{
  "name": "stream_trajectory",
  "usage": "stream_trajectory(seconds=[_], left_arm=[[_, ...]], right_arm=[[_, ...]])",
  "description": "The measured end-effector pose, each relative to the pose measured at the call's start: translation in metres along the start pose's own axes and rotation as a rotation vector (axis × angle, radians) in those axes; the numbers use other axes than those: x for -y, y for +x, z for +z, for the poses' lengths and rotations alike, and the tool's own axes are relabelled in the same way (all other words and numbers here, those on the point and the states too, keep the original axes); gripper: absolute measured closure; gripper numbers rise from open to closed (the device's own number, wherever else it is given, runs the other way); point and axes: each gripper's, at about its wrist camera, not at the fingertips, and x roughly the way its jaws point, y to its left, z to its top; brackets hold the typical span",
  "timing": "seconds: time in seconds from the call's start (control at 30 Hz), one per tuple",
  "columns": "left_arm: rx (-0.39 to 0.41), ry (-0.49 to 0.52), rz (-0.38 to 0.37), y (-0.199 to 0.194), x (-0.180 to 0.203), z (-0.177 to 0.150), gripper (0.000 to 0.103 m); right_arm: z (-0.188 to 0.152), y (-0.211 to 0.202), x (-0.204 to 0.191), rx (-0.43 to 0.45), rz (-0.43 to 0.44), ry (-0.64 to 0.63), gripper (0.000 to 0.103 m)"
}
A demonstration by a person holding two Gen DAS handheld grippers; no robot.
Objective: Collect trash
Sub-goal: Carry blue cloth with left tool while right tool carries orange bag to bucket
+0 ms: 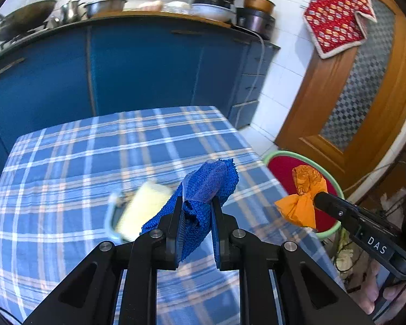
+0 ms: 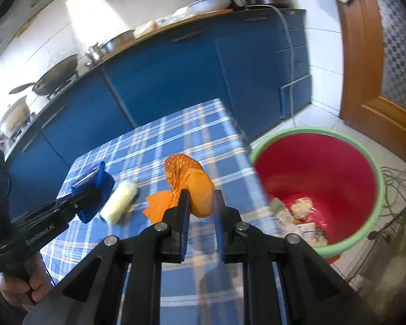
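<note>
While the left gripper pinches a blue cloth and the right gripper an orange wrapper, both loads seem mid-carry, next needing release over the red bin.

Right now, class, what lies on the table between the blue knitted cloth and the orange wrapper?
A pale yellow roll lies on the checked tablecloth between the blue knitted cloth and the orange wrapper. The right wrist view shows it best.
</note>
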Motion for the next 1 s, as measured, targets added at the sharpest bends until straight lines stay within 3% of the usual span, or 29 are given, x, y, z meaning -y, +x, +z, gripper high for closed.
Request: stream_trajectory(seconds=[0.5,1.0], left_arm=[[-0.031,0.116,-0.093,0.024,0.086,0.014,0.086],[-0.091,0.224,-0.161,0.073,0.160,0.019,0.086]], right_arm=[[0.001,-0.037,0.080,0.066,-0.124,0.123,0.084],[-0.008,-0.044,0.152,0.084,-0.215,0.266,0.084]])
